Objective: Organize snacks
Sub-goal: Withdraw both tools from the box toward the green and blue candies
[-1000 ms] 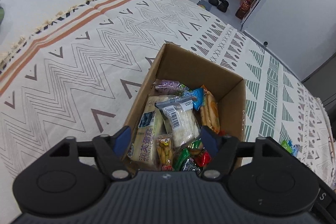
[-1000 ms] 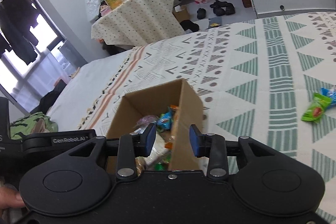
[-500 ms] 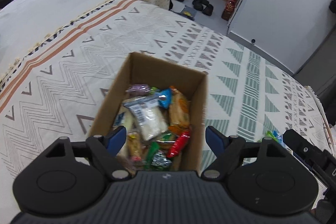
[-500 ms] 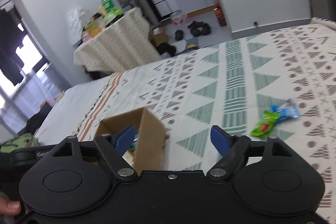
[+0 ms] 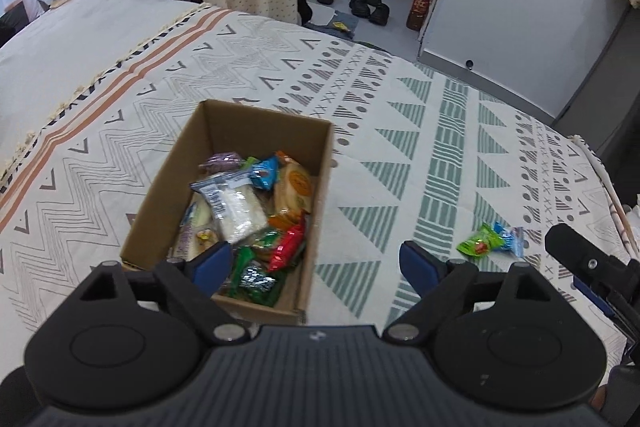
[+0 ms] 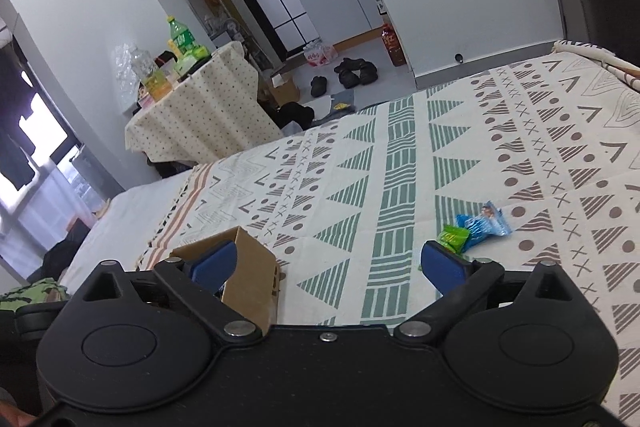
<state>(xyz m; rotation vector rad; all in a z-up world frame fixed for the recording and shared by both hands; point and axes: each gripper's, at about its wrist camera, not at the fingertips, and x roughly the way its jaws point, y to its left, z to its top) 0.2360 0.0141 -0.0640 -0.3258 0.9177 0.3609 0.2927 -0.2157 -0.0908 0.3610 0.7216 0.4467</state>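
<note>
My left gripper and my right gripper are both still opening, nothing between the jaws of either. A second ago my right one sat narrow over the near right corner of the cardboard box, with my left held right above the packets inside; now both have pulled back and swung to the right, so the box sits at the left in each view. It rests on the patterned bedspread, already well filled with snacks.

That tells me the last drop is done (I judge it so from the empty jaws). 2 loose packets remain on the spread, well right of the box: a green packet and a blue packet touching it. My right gripper is nearer, so those look like my next pick.
</note>
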